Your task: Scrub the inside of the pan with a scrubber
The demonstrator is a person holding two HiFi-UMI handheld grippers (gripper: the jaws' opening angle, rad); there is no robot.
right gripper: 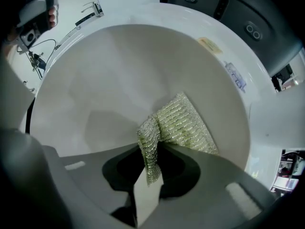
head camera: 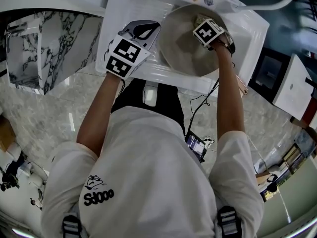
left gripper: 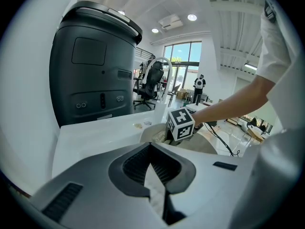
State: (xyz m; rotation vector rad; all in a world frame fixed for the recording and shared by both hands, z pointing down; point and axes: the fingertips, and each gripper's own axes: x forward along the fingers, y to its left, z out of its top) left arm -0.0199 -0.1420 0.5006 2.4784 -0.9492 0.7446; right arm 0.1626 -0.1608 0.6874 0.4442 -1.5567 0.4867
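So the pan (head camera: 181, 53) is sitting in a white sink (head camera: 124, 14), and it's a pale, round, pretty deep one. The person is leaning right over it with a gripper in each hand.

The right gripper (right gripper: 151, 162) is reaching down into the pan, on the far side of it from the person. Its jaws are clamped tight on the scrubber (right gripper: 186, 125), one of those glittery, greenish mesh pads. One folded edge of the pad is pinched between the jaws, and the rest fans out flat against the pan's inner wall, up near the rim. The rest of the pan's inside is bare as far as I can see.

The left gripper (left gripper: 151, 148) is outside the pan, just beside its left rim and over the sink's ledge. Its jaws are pressed together with nothing between them, and they point across toward the pan. I honestly can't tell if the tips actually touch the rim.

Behind the pan, past the sink, there's a big dark grey appliance (left gripper: 95, 66).
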